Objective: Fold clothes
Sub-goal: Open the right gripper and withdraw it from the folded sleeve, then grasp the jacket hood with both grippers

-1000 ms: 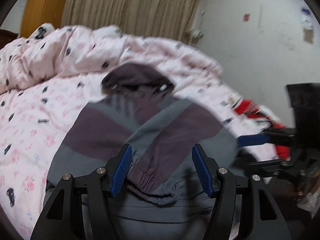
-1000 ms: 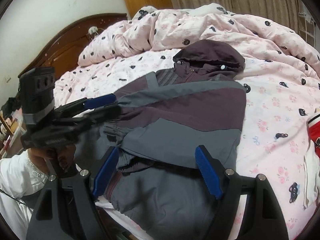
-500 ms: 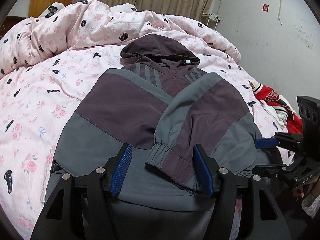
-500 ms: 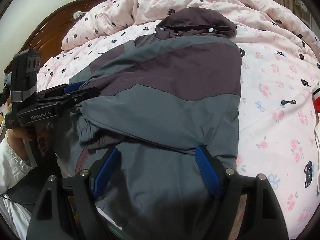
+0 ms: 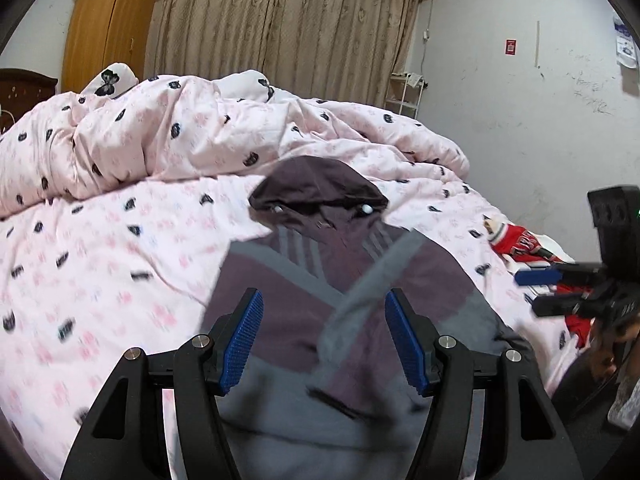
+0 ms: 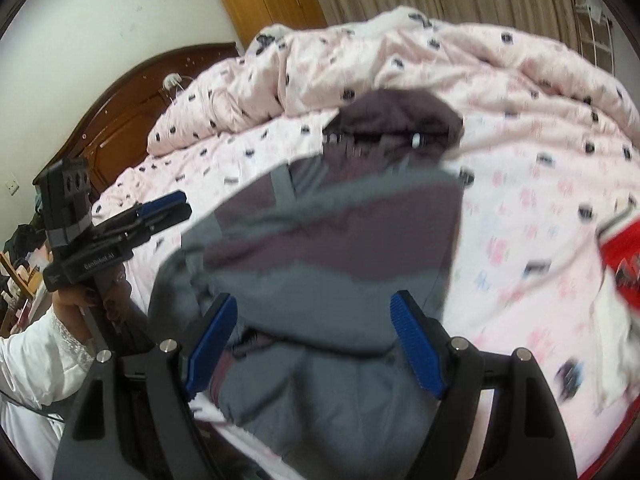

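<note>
A grey and plum hooded jacket (image 5: 304, 312) lies face up on the pink bed, hood away from me, one sleeve folded across its chest. It also shows in the right wrist view (image 6: 328, 240). My left gripper (image 5: 324, 340) is open and empty above the jacket's lower part. My right gripper (image 6: 316, 344) is open and empty above the hem. The right gripper shows at the right edge of the left wrist view (image 5: 560, 280); the left one shows at the left of the right wrist view (image 6: 132, 220).
A rumpled pink duvet (image 5: 180, 132) is heaped at the head of the bed. A red and white garment (image 5: 524, 244) lies on the bed's right side. A wooden headboard (image 6: 120, 128), wardrobe (image 5: 104, 28) and curtains stand behind.
Both grippers have lifted and tilted up from the jacket, still open. The view is blurred by motion. The jacket lies as before, its sleeve folded across.
</note>
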Tool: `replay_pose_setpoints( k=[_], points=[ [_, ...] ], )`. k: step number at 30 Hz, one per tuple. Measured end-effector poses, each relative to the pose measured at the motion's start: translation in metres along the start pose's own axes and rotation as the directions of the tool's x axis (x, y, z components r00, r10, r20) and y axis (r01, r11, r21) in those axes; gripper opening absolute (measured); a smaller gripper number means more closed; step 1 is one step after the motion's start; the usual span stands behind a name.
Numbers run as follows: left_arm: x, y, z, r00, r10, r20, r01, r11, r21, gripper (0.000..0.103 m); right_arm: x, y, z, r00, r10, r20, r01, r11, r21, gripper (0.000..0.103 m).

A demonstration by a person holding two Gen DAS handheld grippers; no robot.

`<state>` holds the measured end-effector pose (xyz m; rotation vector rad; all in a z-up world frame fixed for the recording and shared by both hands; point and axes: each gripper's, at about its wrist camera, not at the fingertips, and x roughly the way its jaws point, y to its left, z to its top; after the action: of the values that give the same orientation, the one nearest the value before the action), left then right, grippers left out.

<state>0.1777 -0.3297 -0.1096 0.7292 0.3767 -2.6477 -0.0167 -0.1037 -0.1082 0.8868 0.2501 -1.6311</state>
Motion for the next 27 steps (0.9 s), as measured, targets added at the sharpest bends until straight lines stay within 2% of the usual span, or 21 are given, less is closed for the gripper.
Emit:
replay_pose_setpoints(
  k=[4, 9, 13, 19, 24, 27],
  points=[
    [0.025, 0.015, 0.033, 1.0, 0.01, -0.006, -0.009, 1.0, 0.021, 0.058, 0.008, -0.019, 0.037, 0.999, -0.01, 0.031, 0.01, 1.0, 0.013, 0.081],
    [0.074, 0.024, 0.067, 0.998, 0.001, -0.055, 0.004, 0.996, 0.085, 0.058, 0.028, -0.049, 0.084, 0.998, -0.025, 0.065, 0.022, 0.999, 0.043, 0.082],
    [0.117, 0.033, 0.088, 0.996, -0.008, -0.086, 0.018, 0.993, 0.115, 0.058, 0.06, -0.081, 0.111, 0.998, -0.022, 0.059, 0.019, 0.998, 0.065, 0.082],
    [0.176, 0.056, 0.102, 0.991, -0.039, -0.128, 0.052, 0.994, 0.098, 0.058, 0.108, -0.127, 0.148, 0.999, -0.017, 0.048, 0.013, 0.995, 0.095, 0.082],
    [0.221, 0.074, 0.107, 0.986, -0.051, -0.162, 0.064, 0.995, 0.081, 0.058, 0.14, -0.162, 0.164, 0.999, -0.008, 0.041, 0.002, 0.992, 0.126, 0.082],
    [0.243, 0.086, 0.109, 0.981, -0.088, -0.172, 0.096, 0.995, 0.039, 0.058, 0.158, -0.182, 0.172, 0.999, 0.004, 0.038, -0.009, 0.989, 0.149, 0.082]
  ],
)
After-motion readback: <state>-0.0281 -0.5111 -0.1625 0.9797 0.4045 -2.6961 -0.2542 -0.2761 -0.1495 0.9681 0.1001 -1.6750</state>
